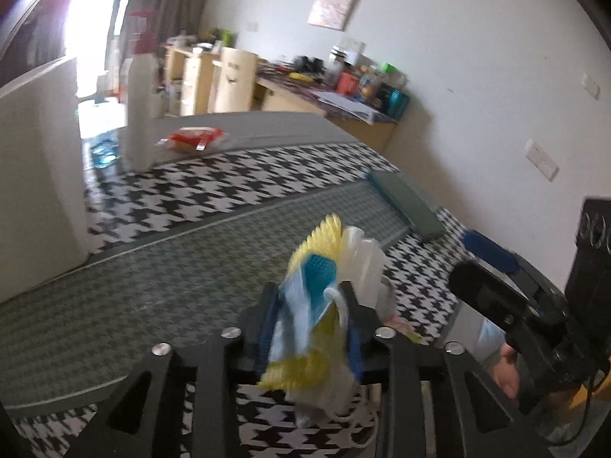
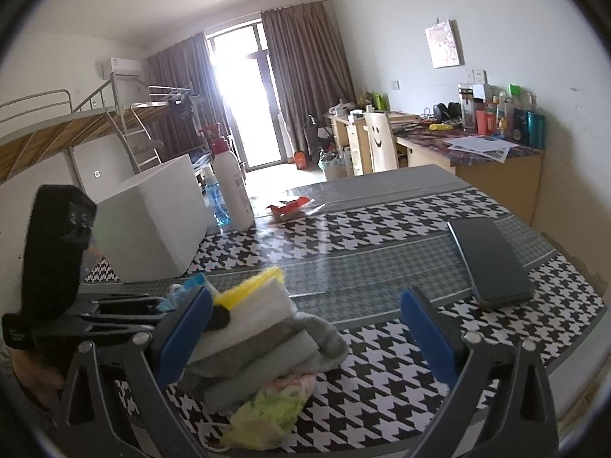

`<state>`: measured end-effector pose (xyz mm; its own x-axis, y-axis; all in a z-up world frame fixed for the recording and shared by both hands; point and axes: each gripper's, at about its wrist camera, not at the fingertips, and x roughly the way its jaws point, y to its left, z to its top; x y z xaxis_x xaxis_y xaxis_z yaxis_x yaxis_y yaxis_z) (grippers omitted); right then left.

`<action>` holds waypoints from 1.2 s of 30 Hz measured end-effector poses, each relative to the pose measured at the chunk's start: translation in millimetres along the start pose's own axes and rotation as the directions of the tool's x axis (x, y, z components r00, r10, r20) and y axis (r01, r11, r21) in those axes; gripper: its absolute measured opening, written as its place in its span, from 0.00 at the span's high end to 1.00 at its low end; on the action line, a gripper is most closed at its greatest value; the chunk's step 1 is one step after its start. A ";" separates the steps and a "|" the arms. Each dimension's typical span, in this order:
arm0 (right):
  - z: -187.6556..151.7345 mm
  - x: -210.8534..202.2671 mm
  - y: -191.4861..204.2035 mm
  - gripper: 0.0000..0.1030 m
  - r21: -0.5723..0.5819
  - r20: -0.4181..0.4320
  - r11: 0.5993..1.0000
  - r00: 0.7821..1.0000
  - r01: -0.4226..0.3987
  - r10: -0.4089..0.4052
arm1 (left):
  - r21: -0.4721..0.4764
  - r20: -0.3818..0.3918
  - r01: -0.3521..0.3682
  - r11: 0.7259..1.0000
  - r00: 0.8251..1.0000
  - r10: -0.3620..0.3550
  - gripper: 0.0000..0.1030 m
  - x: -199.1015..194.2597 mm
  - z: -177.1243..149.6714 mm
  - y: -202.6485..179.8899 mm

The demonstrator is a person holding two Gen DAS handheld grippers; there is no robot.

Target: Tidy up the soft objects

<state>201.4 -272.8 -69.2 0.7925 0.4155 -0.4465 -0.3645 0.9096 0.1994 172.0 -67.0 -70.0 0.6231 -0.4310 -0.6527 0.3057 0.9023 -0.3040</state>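
With our left gripper (image 1: 311, 305) clamped on a yellow and blue cloth (image 1: 309, 286) just above the pile (image 2: 263, 347) on the table (image 2: 382, 229), and our right gripper (image 2: 305, 328) spread empty around it, we should lower squarely before releasing.

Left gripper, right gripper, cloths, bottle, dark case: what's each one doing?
Left gripper: shut on the yellow-blue bundle.
Right gripper: open, empty.
Pile of soft cloths: stacked on the table.
White bottle: upright.
Dark case: lying flat.
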 end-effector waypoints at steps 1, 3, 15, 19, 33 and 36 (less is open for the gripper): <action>-0.7 -0.6 0.8 0.02 0.000 -0.002 1.000 1.000 0.002 -0.002 | -0.026 0.008 -0.005 1.000 1.000 0.005 0.59 -2.2 0.3 6.9; -0.4 -1.2 2.2 0.02 -0.004 -0.003 1.000 1.000 0.003 -0.003 | -0.061 0.020 -0.029 0.998 0.999 0.030 0.59 -4.4 0.7 18.1; -2.4 9.3 9.9 0.03 -0.018 -0.028 1.000 1.000 -0.014 0.014 | -0.069 0.057 -0.249 0.966 0.966 0.253 0.59 -10.1 -0.4 43.3; -3.2 8.1 12.0 0.03 -0.021 -0.028 1.000 0.999 -0.019 0.018 | -0.087 0.060 -0.280 0.956 0.956 0.286 0.41 -14.5 -1.8 52.6; -7.2 16.5 18.3 0.03 -0.029 -0.054 0.999 0.998 -0.036 0.035 | 0.007 0.204 -0.238 0.971 0.951 0.231 0.25 -51.7 2.7 19.3; -8.0 16.5 18.1 0.03 -0.027 -0.054 0.999 0.998 -0.036 0.034 | 0.029 0.219 -0.215 0.976 0.954 0.204 0.25 -53.9 4.9 10.8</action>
<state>203.9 -249.5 -80.0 0.7521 0.4453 -0.4858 -0.4056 0.8938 0.1914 145.3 -34.0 -34.7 0.8147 -0.2294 -0.5326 0.1850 0.9733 -0.1362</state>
